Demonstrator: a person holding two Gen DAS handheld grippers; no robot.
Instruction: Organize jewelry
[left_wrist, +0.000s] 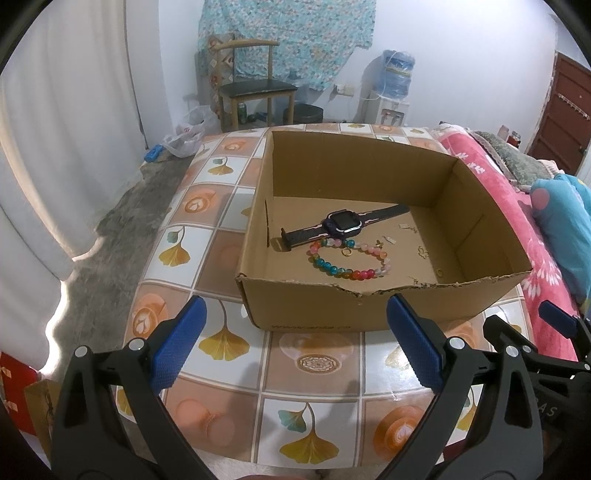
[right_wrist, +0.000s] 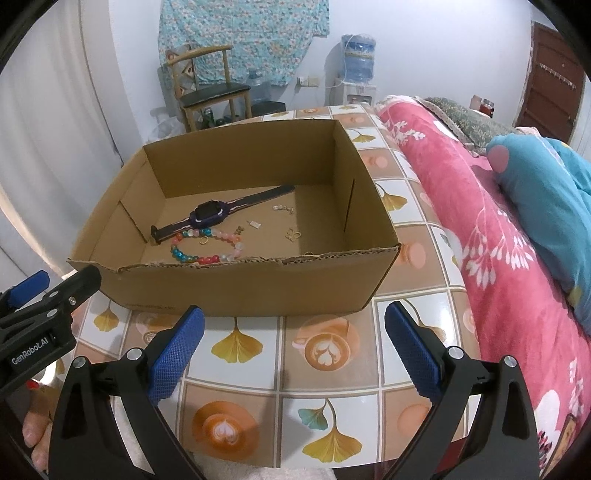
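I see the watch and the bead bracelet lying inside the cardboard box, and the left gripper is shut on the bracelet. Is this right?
Not quite. The watch and the bead bracelet do lie inside the cardboard box, but the left gripper holds nothing: its jaws stand open above the table, in front of the box. The left wrist view shows this.

tiled table (left_wrist: 221, 229), cardboard box (left_wrist: 332, 306) (open-topped)

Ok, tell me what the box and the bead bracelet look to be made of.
Box: brown corrugated cardboard, matte; fluting shows along its torn front rim. Bead bracelet: glossy, partly translucent multicoloured beads, probably glass or plastic; the pictures can't settle which.
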